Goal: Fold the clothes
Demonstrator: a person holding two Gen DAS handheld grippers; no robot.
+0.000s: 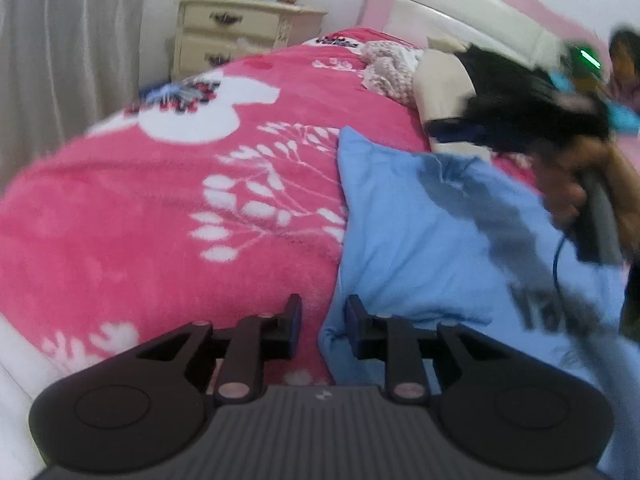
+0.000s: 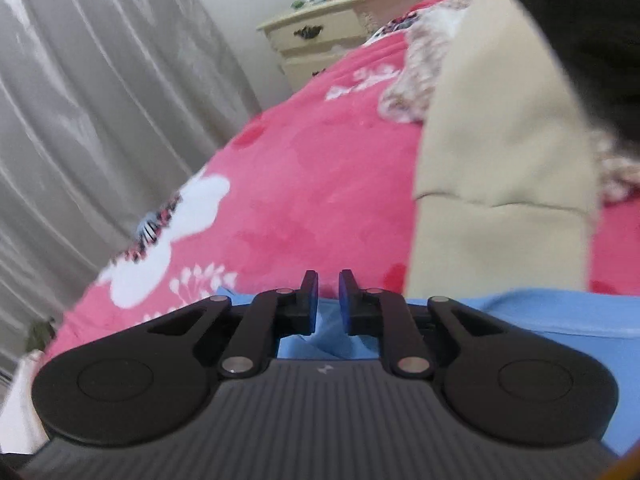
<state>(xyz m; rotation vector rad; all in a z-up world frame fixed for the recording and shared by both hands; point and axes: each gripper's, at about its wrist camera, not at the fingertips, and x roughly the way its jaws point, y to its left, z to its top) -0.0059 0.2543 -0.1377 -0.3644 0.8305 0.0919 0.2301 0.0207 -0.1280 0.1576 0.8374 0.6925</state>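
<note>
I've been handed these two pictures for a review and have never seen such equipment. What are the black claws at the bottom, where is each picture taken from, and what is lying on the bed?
No robot here: a person holds a two-finger gripper in each hand, and each carries a wide-angle camera looking along its fingers. One picture comes from the left gripper, the other from the right gripper. Below them is a bed with a pink blanket. On it lies a light blue garment, the piece being folded, and farther back a beige garment and a black one. The left gripper's jaws stand apart at the blue garment's edge, pinching nothing. The right gripper's jaws are narrow, with blue cloth beneath them; whether they pinch it is unclear. A cream nightstand stands behind.
</note>
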